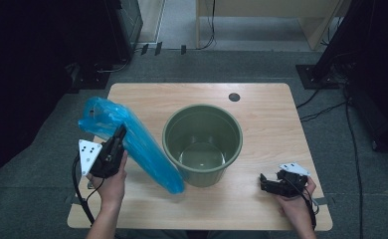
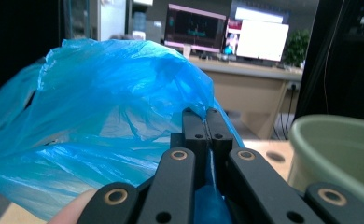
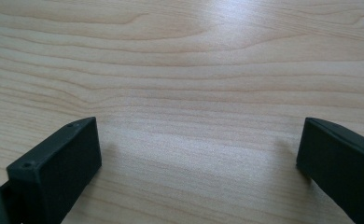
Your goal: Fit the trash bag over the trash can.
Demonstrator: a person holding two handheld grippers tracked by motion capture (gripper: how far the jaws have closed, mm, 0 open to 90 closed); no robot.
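A blue plastic bag [image 1: 132, 142] stretches from the table's left side down to the foot of a green bucket [image 1: 202, 144]. My left gripper [image 1: 118, 133] is shut on the bag's edge and holds it lifted. In the left gripper view the bag [image 2: 101, 130] billows up behind the closed jaws of that gripper [image 2: 206, 114], with the bucket's rim [image 2: 334, 149] at the right. My right gripper [image 1: 264, 182] rests low at the table's front right, open. In the right gripper view its gripper [image 3: 199, 158] has wide-apart jaws with bare wood between them.
The wooden table [image 1: 261, 109] has a round cable hole [image 1: 234, 97] at the back. Grey carpet surrounds it, with cables and dark equipment at the right. A wooden desk [image 2: 245, 88] with monitors stands in the background of the left gripper view.
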